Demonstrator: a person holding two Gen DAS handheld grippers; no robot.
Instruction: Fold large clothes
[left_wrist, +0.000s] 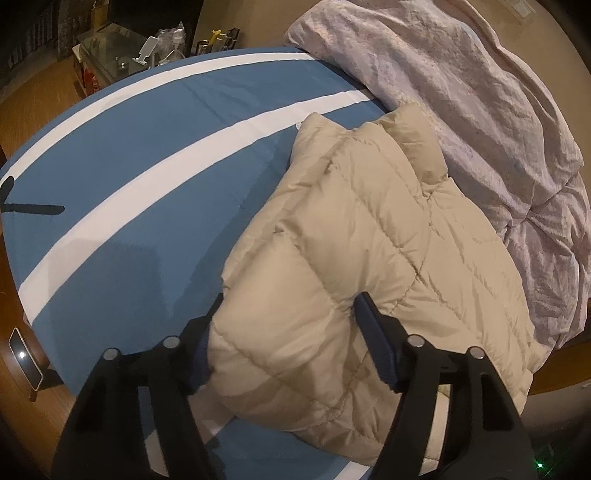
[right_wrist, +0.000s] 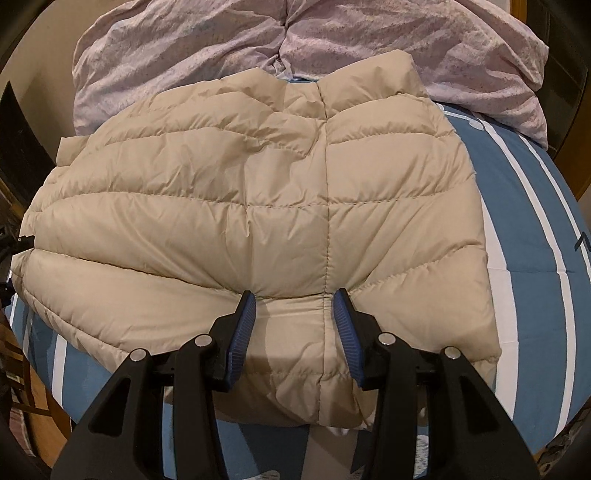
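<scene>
Beige quilted jacket (right_wrist: 258, 206) lies folded on striped bed (left_wrist: 122, 177); both grippers (left_wrist: 288, 306) (right_wrist: 293, 306) spread wide, pressing it.

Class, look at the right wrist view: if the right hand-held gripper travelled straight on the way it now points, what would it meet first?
The beige puffer jacket. The right hand-held gripper is open, its tips already at the jacket's padded surface, apparently pressing in. Beyond lies the pink duvet, but the jacket comes first.

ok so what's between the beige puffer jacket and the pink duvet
Nothing: in both wrist views the jacket butts against the pink duvet, its collar end touching it.
</scene>
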